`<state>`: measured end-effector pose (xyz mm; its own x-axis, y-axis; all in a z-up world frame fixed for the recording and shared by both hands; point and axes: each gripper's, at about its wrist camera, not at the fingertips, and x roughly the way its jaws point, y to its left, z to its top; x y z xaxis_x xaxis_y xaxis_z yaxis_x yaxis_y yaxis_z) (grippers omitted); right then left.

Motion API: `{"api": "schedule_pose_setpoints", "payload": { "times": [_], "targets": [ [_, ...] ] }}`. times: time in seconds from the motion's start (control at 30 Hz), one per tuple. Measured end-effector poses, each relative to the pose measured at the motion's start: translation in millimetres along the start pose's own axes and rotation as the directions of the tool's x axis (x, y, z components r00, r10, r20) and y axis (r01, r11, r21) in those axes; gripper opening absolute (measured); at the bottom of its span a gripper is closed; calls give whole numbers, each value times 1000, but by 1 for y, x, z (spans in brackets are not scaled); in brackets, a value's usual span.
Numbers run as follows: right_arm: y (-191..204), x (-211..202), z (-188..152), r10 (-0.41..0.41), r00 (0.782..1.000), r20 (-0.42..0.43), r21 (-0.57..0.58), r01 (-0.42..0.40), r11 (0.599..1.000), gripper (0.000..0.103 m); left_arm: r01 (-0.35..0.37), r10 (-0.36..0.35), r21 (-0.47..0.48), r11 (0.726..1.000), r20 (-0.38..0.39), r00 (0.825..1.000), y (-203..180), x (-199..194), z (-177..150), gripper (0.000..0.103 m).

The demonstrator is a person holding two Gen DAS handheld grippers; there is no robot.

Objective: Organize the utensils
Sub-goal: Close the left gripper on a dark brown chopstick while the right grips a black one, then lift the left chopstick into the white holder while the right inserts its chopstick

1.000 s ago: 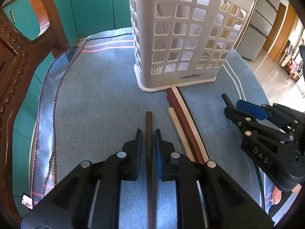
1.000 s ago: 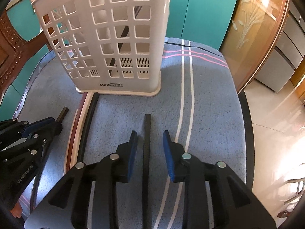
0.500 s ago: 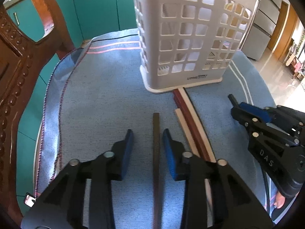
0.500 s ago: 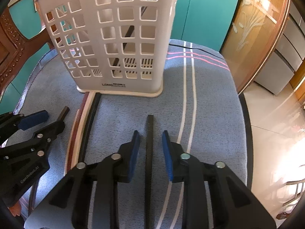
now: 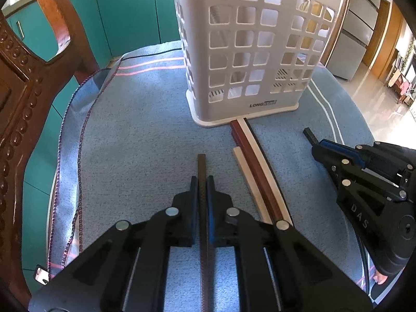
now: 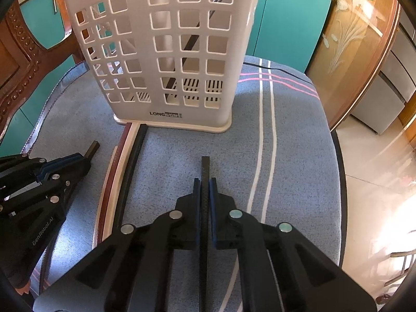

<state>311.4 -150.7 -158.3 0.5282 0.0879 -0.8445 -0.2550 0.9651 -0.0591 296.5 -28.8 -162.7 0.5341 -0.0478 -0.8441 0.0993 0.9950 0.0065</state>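
Note:
A white lattice utensil basket [image 5: 249,52] stands upright on the blue cloth; it also shows in the right wrist view [image 6: 169,59], with a dark stick leaning inside it. My left gripper [image 5: 202,182] is shut on a dark brown chopstick [image 5: 201,163] that points at the basket. My right gripper [image 6: 205,184] is shut on a black chopstick [image 6: 205,166], also pointing at the basket. Between the grippers lie a red-brown chopstick [image 5: 249,156], cream ones [image 5: 247,179] and a black one [image 6: 131,166], their far ends at the basket's base.
A carved wooden chair back [image 5: 23,83] stands at the left edge of the cloth-covered table [image 5: 130,135]. Teal cabinets [image 5: 130,13] are behind. The table edge drops to a tiled floor [image 6: 377,169] on the right.
Both grippers have closed onto their chopsticks; half a second ago the jaws stood apart around them. Both have come a little nearer the basket.

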Motion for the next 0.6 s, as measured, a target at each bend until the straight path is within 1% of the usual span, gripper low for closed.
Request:
{"api": "schedule_pose_setpoints", "payload": {
  "times": [0.33,0.6],
  "targets": [
    [5,1,0,-26,1000,0,-18,26,999,9,-14,14,20,1000,3,1000,-3,-1,-1,8],
    [3,-4,-2,-1,1000,7,-8,1,1000,7,-11,11,1,1000,12,1000,4,-4,-1,7]
  ]
}}
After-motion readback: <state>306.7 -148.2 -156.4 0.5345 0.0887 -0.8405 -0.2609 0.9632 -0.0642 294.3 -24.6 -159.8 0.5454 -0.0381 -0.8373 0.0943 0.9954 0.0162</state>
